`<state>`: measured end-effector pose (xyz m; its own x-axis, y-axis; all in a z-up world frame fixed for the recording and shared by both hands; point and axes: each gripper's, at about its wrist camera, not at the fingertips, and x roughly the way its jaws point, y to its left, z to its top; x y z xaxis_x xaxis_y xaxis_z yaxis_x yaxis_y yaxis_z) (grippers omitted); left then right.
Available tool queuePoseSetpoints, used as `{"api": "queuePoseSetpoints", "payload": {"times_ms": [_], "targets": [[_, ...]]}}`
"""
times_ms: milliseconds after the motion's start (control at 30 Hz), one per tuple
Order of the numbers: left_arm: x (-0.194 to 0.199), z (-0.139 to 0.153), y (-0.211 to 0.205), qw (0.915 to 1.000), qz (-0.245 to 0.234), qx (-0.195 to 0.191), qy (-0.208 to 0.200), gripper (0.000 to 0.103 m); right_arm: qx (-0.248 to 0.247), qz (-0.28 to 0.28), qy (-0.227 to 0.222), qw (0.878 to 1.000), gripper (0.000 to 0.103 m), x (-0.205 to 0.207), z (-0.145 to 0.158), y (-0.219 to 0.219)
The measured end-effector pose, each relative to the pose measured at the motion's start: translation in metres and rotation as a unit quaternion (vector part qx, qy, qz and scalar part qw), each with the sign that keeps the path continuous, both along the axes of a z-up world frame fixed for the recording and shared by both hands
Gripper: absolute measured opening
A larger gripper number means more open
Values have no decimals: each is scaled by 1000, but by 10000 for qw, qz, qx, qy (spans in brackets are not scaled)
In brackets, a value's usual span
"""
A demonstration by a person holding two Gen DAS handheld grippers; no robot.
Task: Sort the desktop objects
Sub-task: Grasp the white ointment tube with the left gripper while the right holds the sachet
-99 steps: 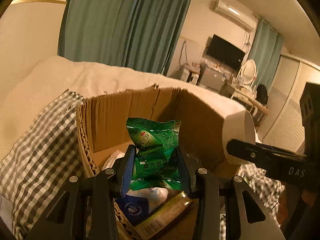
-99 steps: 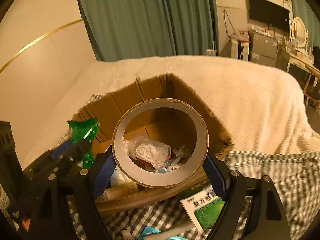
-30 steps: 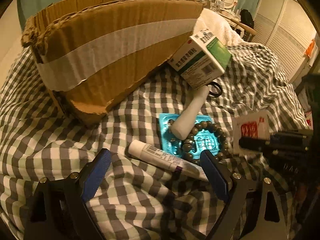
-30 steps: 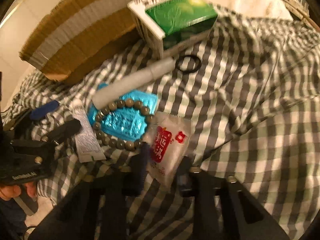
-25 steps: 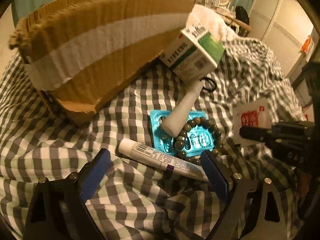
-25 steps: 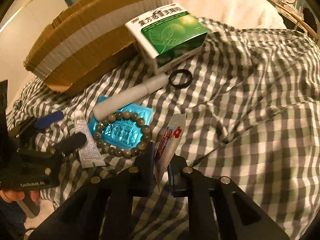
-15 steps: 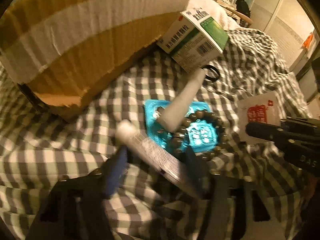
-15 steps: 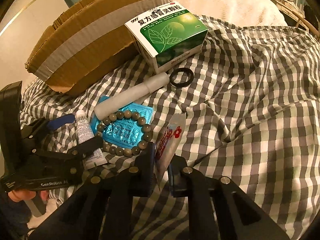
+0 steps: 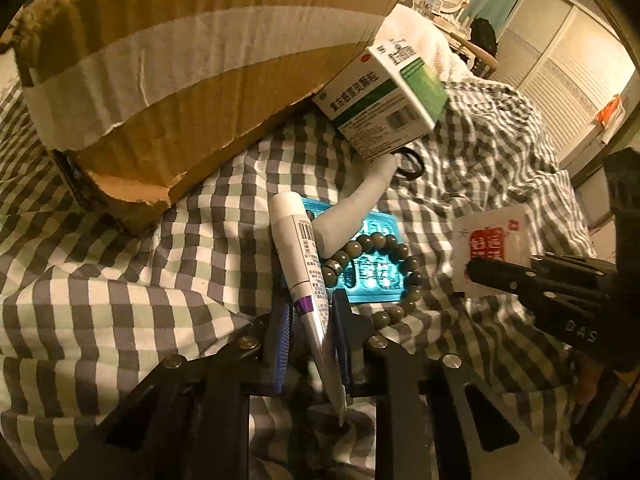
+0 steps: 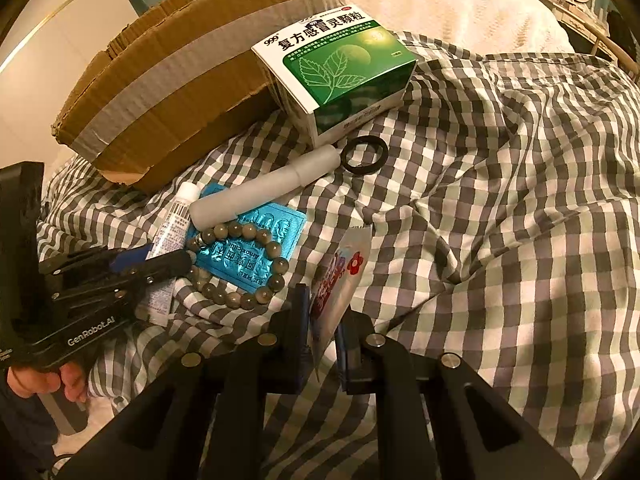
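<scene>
Left gripper (image 9: 310, 316) clenches a white printed ointment tube (image 9: 302, 256) beside the taped brown cardboard box (image 9: 192, 56); right gripper (image 10: 322, 320) pinches a white red-printed sachet (image 10: 340, 276) — leaf artwork on the green-white medicine carton (image 10: 340, 68) shows in the right view only.

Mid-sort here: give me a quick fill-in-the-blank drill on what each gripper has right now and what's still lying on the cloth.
1. The left gripper is shut on the white ____.
2. The right gripper is shut on the red-printed ____.
3. The bead bracelet lies on the blue ____.
4. The black ring lies beside the green ____.

Missing words: tube; sachet; blister pack; medicine box
</scene>
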<state>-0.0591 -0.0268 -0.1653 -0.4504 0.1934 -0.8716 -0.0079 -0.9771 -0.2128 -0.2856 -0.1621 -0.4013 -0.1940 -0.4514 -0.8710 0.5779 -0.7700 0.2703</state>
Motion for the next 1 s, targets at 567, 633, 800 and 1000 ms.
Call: {"api": "queuePoseSetpoints", "payload": {"times_ms": [567, 633, 800, 1000], "targets": [[-1, 1, -4, 9995, 121, 287, -100, 19, -36, -26, 31, 10000, 11, 0, 0, 3], [3, 7, -5, 9996, 114, 274, -3, 19, -69, -44, 93, 9999, 11, 1, 3, 5], [15, 26, -3, 9991, 34, 332, 274, 17, -232, -52, 272, 9993, 11, 5, 18, 8], [13, 21, 1, 9993, -28, 332, 142, 17, -136, -124, 149, 9997, 11, 2, 10, 4]]}}
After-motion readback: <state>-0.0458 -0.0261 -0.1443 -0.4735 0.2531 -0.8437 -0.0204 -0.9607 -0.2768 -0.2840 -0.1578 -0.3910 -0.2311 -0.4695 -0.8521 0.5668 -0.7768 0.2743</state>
